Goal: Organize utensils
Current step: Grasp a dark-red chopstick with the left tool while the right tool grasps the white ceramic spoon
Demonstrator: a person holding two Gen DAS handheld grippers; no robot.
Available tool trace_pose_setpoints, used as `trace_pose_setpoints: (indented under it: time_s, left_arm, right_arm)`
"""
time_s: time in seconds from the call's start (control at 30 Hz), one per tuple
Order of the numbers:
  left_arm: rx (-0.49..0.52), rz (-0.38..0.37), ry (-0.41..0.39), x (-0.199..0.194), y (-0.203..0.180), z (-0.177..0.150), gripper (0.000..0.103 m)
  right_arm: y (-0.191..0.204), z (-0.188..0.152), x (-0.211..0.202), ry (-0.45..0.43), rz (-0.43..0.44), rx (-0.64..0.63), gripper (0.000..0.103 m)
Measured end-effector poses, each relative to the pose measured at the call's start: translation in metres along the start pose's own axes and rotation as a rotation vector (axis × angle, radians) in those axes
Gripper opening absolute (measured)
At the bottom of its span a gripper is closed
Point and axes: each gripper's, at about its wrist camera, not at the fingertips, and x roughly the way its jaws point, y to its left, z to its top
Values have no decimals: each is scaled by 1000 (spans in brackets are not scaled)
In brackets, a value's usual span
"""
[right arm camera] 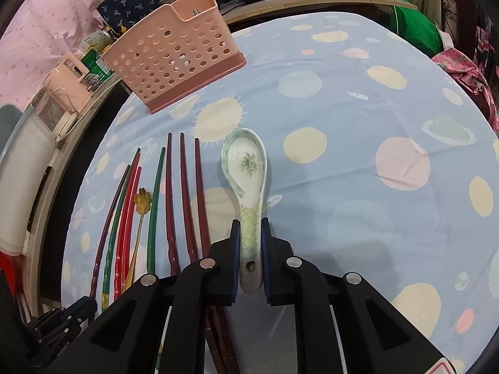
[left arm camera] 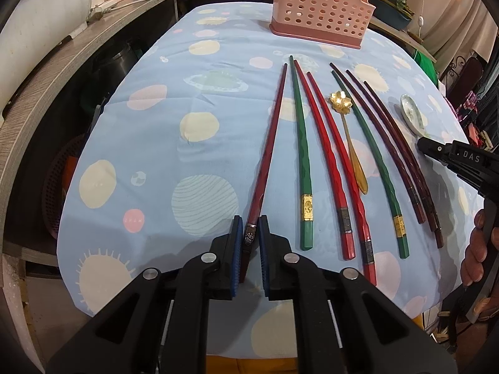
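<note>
Two grips set, nothing lifted toward pink holder (left arm camera: pixel 321 9) far ahead.
Left view: left gripper (left arm camera: pixel 250 243) pinches dark red chopstick (left arm camera: pixel 270 143) at its butt; long overhang may pivot. Right view: right gripper (right arm camera: pixel 251 246) clamps ceramic spoon (right arm camera: pixel 246 168) handle; glazed, may slip.

chopsticks (left arm camera: pixel 301 155) in a row, ceramic spoon (right arm camera: pixel 246 171) beside, pink holder (left arm camera: pixel 321 9) upright

On the table (left arm camera: pixel 149 143), the chopsticks (left arm camera: pixel 321 162) lie side by side before me, with the small spoon (left arm camera: pixel 349 137) among them. The big spoon (right arm camera: pixel 246 174) lies to their right. The basket (left arm camera: pixel 321 9) stands behind all, at the far edge.
</note>
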Motion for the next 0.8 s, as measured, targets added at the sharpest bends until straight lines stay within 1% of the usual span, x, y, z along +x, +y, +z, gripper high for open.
trace_pose_setpoints:
  time_s: [0.03,0.1,0.17,0.27,0.37,0.4,0.47,0.53,0.6,0.8]
  left_arm:
    - [1,0,-1,0,0,0,10]
    - [1,0,-3,0,0,0,10]
    - [1,1,-4,0,1,0,10]
    - [1,1,-5,0,1,0,10]
    - [3,4,-9,0,0,0,11]
    - [3,4,-10,0,0,-1,10]
    - [3,2,-12,0,1,-1,10]
    - [0,-2,-13,0,1,-1,10]
    - [1,-2,-16,0,1,-1,10]
    - [5,4,-21,0,0,-2,10]
  right_arm:
    - [0,0,-1,3,0,1,12]
    - [-2,1,-3,13,15,17,16]
    - [-4,3,-13,-11,29,33,19]
    - [-7,9,-26,-46,35,42,21]
    - [-12,11,-22,-37,33,50,21]
    - [-14,10,-18,-28,38,57,20]
    - [-17,7,-12,-14,47,73,14]
    - [-18,3,-7,2,49,79,11]
    - [-19,-1,-5,8,56,78,11]
    - [-2,-11,-7,-22,-16,-11,11]
